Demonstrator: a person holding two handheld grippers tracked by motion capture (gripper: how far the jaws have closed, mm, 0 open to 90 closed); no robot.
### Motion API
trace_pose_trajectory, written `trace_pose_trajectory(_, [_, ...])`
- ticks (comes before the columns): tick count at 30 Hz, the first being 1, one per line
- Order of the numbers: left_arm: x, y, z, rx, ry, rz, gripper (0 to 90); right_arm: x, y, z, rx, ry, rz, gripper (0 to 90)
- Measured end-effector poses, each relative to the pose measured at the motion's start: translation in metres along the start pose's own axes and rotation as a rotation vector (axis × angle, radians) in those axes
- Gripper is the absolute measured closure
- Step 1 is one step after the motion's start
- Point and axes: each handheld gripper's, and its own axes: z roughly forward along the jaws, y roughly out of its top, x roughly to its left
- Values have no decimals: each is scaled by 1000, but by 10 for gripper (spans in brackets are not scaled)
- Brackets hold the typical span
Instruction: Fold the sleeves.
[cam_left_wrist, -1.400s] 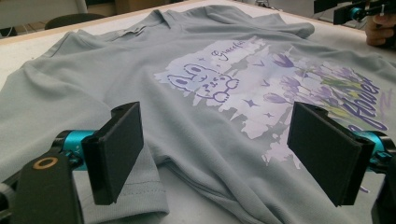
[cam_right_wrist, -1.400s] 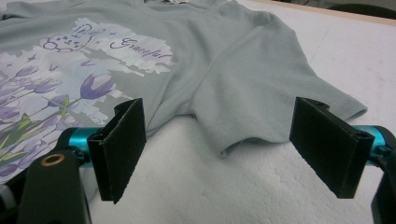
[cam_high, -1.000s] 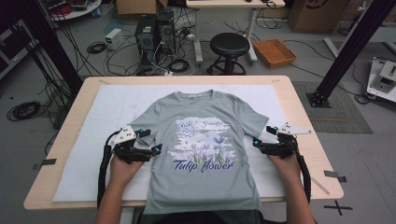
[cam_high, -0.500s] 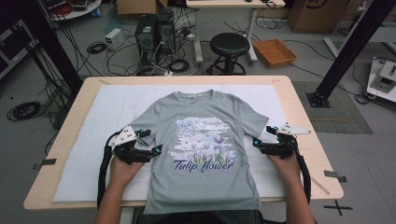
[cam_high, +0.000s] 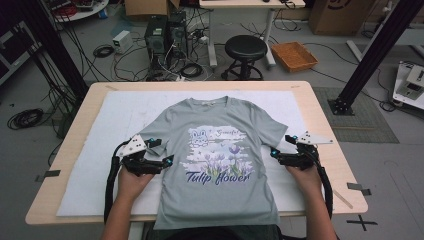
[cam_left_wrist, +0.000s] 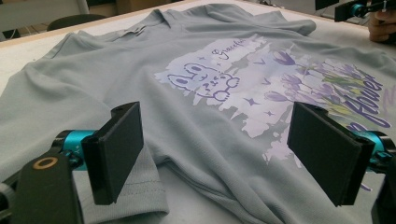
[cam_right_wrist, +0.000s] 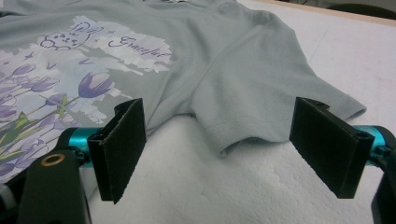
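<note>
- Lying face up on a white mat that covers a wooden table, a grey T-shirt is spread flat, its collar pointing away from the person and its hem hanging just over the near edge.
- Its chest print shows purple tulips and a small cartoon animal beside the word "Graceful", with "Tulip flower" in dark purple script below (the lettering reads upright from the person's side).
- At the shirt's left sleeve, the left gripper is held low in the person's left hand; its own view has both black jaws standing wide apart, one just over the sleeve's hemmed cuff and the other over the printed front, with nothing clamped between them.
- At the opposite side, the right gripper sits in the right hand beside the right sleeve.
- Its jaws also stand wide apart, and the sleeve's hem lies on the mat in the gap ahead of them, untouched by either pad.
- Beyond the table's far edge, a black stool, a wicker tray and tangled cables sit on the grey floor.
</note>
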Motion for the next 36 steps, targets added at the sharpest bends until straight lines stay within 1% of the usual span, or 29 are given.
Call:
trace_pose_trajectory(19, [0, 0, 0, 0, 1, -1, 184, -1, 0, 0, 0, 2, -4, 190])
trace_pose_trajectory(27, [0, 0, 0, -3, 2, -12, 184, -1, 0, 0, 2, 6, 9, 190])
trace_pose_trajectory(33, [3, 0, 0, -7, 4, -35, 184, -1, 0, 0, 1, 8, 9, 190])
trace_pose_trajectory(36, [2, 0, 0, -4, 3, -26, 184, -1, 0, 0, 1, 11, 12, 190])
